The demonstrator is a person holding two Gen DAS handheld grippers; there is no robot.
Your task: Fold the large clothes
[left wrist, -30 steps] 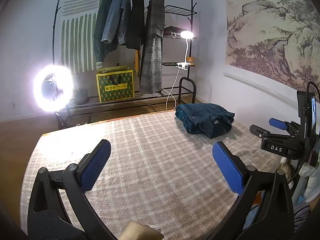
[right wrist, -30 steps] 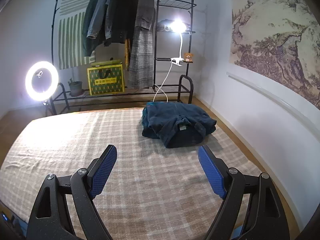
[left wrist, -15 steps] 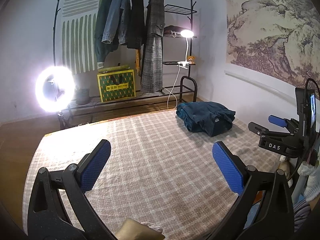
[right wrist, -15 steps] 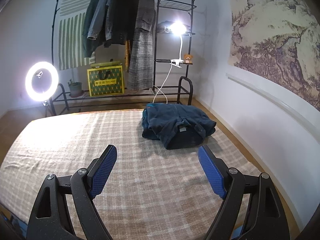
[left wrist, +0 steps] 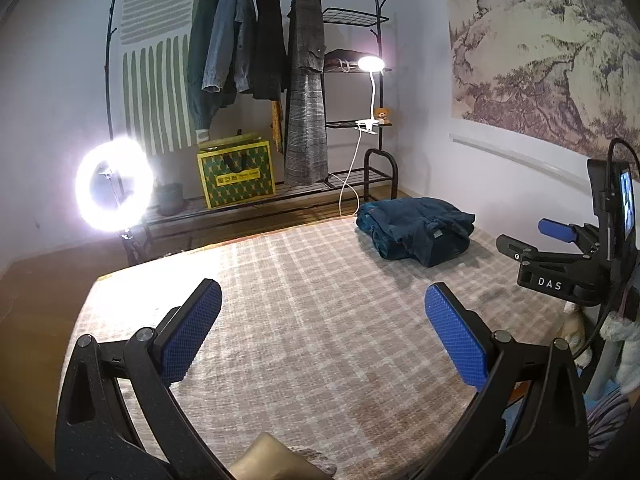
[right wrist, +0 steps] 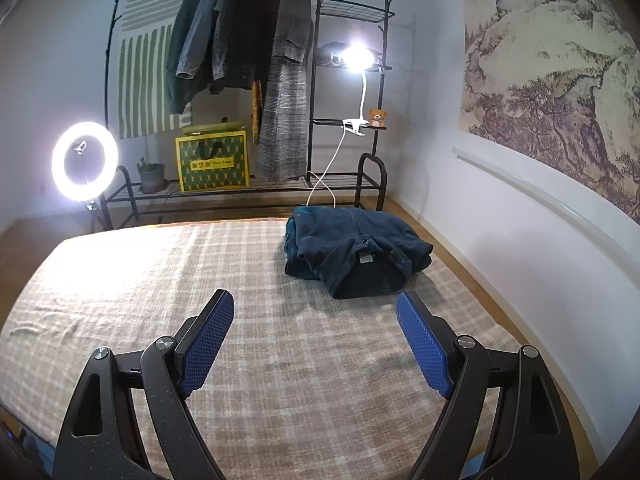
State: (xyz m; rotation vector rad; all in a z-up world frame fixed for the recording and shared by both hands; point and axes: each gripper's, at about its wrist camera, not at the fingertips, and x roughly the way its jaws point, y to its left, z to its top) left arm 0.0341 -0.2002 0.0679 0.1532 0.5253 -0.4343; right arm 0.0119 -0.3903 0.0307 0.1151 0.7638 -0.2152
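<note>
We see a black clothes rack (right wrist: 248, 80) against the far wall, a ring light (right wrist: 85, 161) glowing far left, a clip lamp (right wrist: 358, 57) shining, and a landscape mural (right wrist: 552, 80) on the right wall.

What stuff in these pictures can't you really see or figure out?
- The label inside the folded blue jacket: too small to read in either view.
- The beige thing at the bottom of the left wrist view: cut off by the edge, so I cannot tell what it is.
- The middle of the ring light: washed out by glare in the left wrist view.
- The small screen by the right gripper: seen edge-on, picture unclear.
</note>
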